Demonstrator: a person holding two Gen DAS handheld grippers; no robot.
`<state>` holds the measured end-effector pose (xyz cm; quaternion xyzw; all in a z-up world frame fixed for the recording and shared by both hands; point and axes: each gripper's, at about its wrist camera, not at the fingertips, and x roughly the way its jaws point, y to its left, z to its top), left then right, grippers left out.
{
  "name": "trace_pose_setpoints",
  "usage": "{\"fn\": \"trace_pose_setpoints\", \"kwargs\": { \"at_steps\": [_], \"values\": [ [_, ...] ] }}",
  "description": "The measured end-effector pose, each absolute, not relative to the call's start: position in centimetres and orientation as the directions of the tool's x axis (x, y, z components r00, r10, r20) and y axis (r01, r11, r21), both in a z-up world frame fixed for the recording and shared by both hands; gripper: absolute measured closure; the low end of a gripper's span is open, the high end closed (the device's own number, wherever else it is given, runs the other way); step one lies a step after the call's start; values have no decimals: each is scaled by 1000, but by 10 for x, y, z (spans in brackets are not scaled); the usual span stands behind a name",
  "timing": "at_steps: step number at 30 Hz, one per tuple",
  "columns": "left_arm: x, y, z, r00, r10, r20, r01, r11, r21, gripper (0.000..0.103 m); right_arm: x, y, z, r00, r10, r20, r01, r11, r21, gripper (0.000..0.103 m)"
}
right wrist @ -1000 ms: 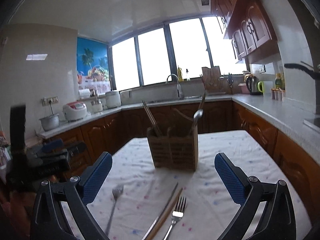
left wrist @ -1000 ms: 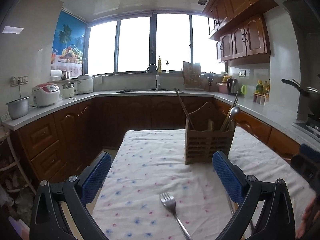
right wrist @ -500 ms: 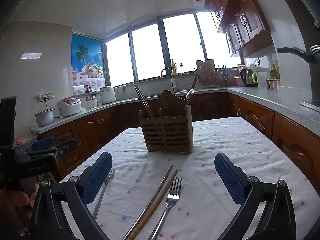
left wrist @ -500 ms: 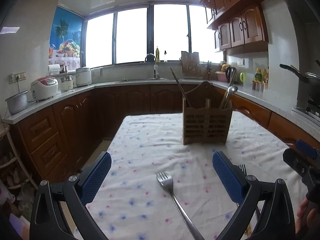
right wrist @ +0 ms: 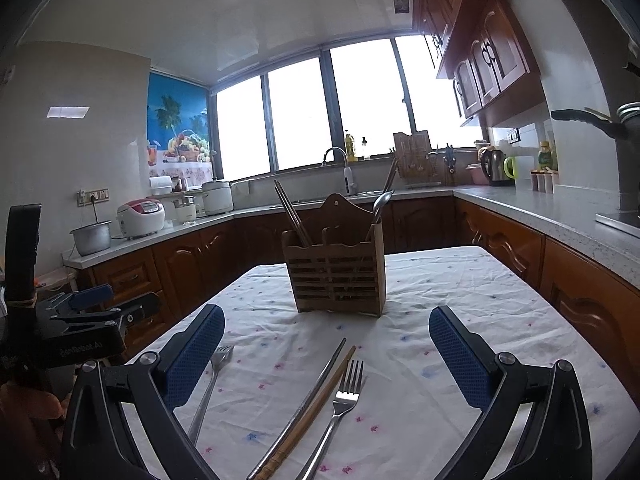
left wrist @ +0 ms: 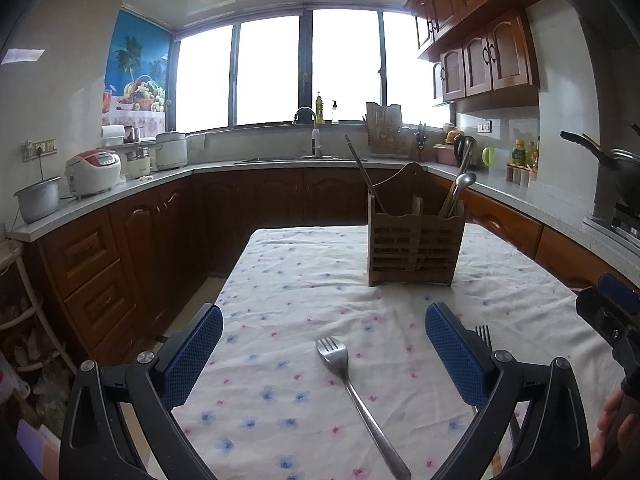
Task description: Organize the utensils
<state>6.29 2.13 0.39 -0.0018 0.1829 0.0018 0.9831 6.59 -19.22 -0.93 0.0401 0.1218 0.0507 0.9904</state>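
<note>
A wooden utensil caddy (left wrist: 416,252) stands on the floral tablecloth, holding chopsticks and a spoon; it also shows in the right wrist view (right wrist: 338,276). My left gripper (left wrist: 324,350) is open, low over the table, with a steel fork (left wrist: 354,392) lying between its fingers. My right gripper (right wrist: 326,354) is open over a second fork (right wrist: 340,408), a metal chopstick (right wrist: 308,404) and a wooden chopstick (right wrist: 320,400). The first fork (right wrist: 210,388) lies at its left finger. The second fork's tines (left wrist: 483,334) show behind my left gripper's right finger.
The table (left wrist: 304,280) sits in a kitchen with wooden cabinets and grey counters on three sides. A rice cooker (left wrist: 93,171) and pot (left wrist: 38,204) stand on the left counter. A pan (left wrist: 612,160) is on the stove at right. The left gripper's body (right wrist: 80,328) shows left of the table.
Both grippers have dropped lower and tilted down toward the table. The forks and chopsticks now sit higher in view between the fingers. Nothing has been picked up.
</note>
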Motion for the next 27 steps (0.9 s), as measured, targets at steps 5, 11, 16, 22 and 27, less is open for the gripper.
{"fn": "trace_pose_setpoints", "kwargs": {
  "at_steps": [5,11,16,22,27],
  "values": [
    [58,23,3,935,6,-355,-9,1000,-5,1,65,-194,-12,964,109,-244,-88,992,94,0],
    [57,23,1,937,9,-349,-12,1000,-6,1,63,-192,-12,965,113,-238,-95,992,86,0],
    [55,23,0,939,11,-344,-15,1000,-9,1,62,-192,-11,966,115,-233,-97,992,85,0],
    [53,22,1,939,16,-345,-19,1000,-6,1,61,-192,-11,966,114,-233,-96,992,84,0],
    [52,24,2,939,21,-344,-24,1000,-5,1,61,-191,-9,967,117,-227,-101,992,81,0]
  ]
}}
